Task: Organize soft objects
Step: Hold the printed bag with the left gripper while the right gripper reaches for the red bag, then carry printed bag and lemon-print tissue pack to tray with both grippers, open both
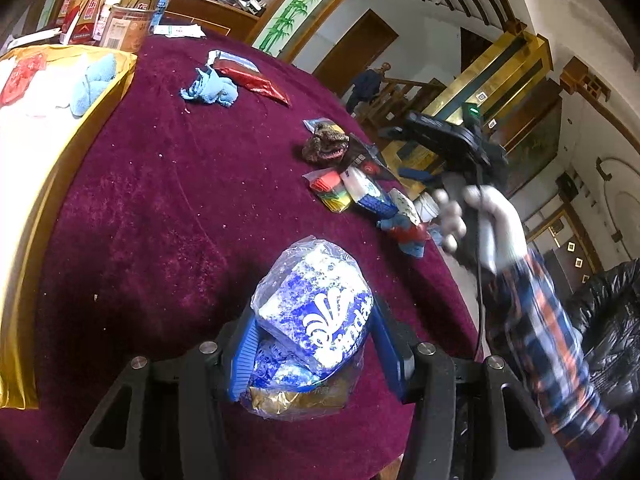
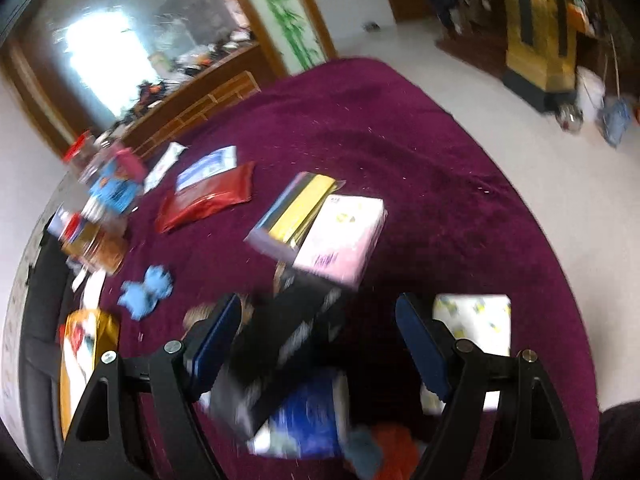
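Observation:
My left gripper point(image 1: 314, 320) is shut on a blue-and-white tissue pack point(image 1: 320, 304) in clear plastic, held just over the maroon tablecloth point(image 1: 180, 200). A gloved hand with a plaid sleeve holds my right gripper point(image 1: 394, 152) open above a pile of small packets point(image 1: 360, 192) at the table's right edge. In the blurred right wrist view the right gripper point(image 2: 316, 336) hangs open over a black packet point(image 2: 288, 352) and a blue-white pack point(image 2: 308, 428); neither pad presses on them. Loose blue cloths point(image 1: 212, 88) point(image 2: 148, 292) lie on the table.
A gold box point(image 1: 120, 76) at the left holds a blue towel point(image 1: 92, 82) and white items. A red pouch point(image 1: 256, 78), a brown knitted piece point(image 1: 324, 146), a pink tissue pack point(image 2: 340, 236), a white printed pack point(image 2: 476, 320) and jars point(image 2: 108, 184) lie around.

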Available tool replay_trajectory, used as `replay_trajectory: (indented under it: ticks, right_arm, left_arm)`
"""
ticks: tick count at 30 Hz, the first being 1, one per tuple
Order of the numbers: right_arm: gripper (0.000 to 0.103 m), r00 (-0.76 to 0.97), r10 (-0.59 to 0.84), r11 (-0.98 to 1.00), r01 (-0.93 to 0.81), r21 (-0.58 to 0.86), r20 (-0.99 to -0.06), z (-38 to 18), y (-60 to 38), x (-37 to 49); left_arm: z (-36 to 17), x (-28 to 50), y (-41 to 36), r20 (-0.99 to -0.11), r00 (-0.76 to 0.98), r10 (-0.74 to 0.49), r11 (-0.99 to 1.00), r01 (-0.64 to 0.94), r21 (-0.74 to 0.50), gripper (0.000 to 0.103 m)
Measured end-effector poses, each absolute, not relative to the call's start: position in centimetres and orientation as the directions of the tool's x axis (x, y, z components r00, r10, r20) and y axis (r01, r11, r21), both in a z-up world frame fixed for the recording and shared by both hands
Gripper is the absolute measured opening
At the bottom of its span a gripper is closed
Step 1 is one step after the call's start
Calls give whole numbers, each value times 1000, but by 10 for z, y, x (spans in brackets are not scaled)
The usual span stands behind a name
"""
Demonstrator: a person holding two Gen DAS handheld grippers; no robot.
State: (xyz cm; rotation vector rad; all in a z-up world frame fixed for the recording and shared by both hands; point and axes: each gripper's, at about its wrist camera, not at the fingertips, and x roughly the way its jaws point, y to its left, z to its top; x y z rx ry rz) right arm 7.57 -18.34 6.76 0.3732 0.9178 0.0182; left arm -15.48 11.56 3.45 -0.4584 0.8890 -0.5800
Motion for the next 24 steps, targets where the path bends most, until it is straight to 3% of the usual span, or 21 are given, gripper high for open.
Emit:
replay_trajectory:
  ticks: [4,9,15,18,20,24]
  right_arm:
    - [79,576,151,921,214,326,-804,59,-192,106]
    - [79,561,20,959,223,174,-828,62,-220,82]
    - [77,492,19,967,211,140,-870,33,-239,56]
    - [51,447,10,967,224,123,-895,15,-234,56]
    - [51,465,-44,974,217,66,-884,16,-228,51]
    - [50,520,-35,970,222,96,-854,25,-230,35]
  left_arm:
    - [35,-152,119,-591,496,-637,760,275,-589,55]
    - [28,-142,126,-591,495,-636,759,266,-594,55]
    - [16,-135,116,-607,449,-656,746,262,-612,55]
    - [22,-142,117,-602,463,-651,751,273,-601,55]
    - [29,-146,124,-592,487,-642,756,272,-595,55]
    - [39,-150,137,-577,512,-636,757,268,-596,55]
